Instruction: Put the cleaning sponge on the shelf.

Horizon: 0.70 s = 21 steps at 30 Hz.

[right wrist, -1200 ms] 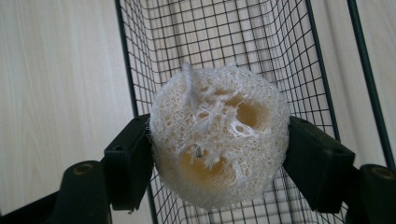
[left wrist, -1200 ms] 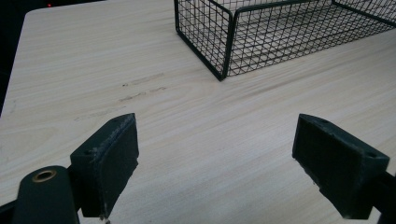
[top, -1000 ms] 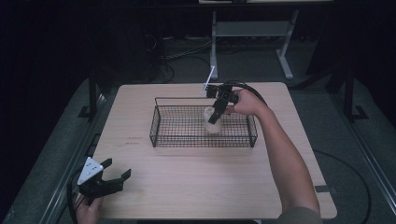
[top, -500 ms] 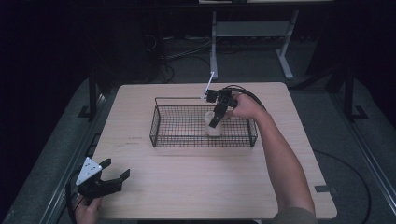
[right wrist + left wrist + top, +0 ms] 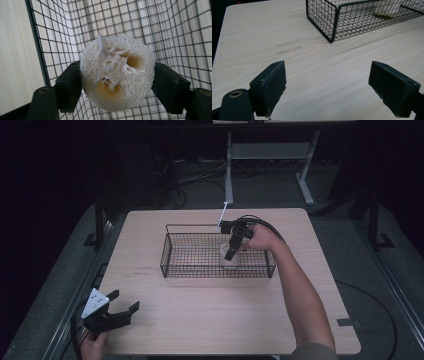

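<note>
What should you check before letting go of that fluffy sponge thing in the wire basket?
1. Right gripper clamps the pale, fibrous loofah sponge on both sides: ok.
2. Sponge is inside the black wire mesh basket: ok.
3. Sponge rests on the basket floor: cannot tell.
4. Basket floor near the sponge free of other things: ok.
5. Left gripper open, away from the basket, at the light wooden table corner: ok.

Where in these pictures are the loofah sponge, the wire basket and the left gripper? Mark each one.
loofah sponge [image 5: 116, 72], right gripper view, the middle of its fibrous end face.
wire basket [image 5: 167, 256], high view, its left end wall.
left gripper [image 5: 123, 301], high view, midway between its open fingertips.
</note>
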{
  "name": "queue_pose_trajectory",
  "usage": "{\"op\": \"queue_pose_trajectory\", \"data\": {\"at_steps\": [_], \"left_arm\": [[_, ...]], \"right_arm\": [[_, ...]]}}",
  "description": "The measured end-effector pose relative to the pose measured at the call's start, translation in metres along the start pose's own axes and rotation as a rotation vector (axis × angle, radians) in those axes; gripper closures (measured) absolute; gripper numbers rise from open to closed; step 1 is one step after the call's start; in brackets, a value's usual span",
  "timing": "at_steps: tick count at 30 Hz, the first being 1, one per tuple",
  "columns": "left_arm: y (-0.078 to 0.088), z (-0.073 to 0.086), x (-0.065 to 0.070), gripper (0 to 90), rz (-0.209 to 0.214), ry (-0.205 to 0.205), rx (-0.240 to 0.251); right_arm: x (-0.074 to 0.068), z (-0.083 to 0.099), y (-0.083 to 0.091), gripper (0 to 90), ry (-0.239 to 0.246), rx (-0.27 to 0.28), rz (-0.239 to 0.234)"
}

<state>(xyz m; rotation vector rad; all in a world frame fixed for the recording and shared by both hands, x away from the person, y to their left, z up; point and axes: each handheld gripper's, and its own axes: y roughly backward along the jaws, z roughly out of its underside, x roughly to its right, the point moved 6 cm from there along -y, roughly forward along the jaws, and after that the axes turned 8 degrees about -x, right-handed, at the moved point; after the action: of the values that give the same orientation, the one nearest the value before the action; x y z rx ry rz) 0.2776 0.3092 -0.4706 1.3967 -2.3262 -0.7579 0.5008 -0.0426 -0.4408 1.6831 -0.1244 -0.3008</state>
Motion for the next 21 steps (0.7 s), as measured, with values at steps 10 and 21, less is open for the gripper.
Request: {"op": "queue_pose_trajectory", "data": {"at_steps": [10,21], "left_arm": [[0.000,0.000,0.000,13.7,0.001,0.000,-0.002],[0.001,0.000,0.001,13.7,0.001,-0.005,-0.002]], "right_arm": [[0.001,0.003,-0.003,24.6,-0.019,0.017,-0.006],[-0.006,0.002,0.008,21.6,-0.015,0.044,0.009]]}}
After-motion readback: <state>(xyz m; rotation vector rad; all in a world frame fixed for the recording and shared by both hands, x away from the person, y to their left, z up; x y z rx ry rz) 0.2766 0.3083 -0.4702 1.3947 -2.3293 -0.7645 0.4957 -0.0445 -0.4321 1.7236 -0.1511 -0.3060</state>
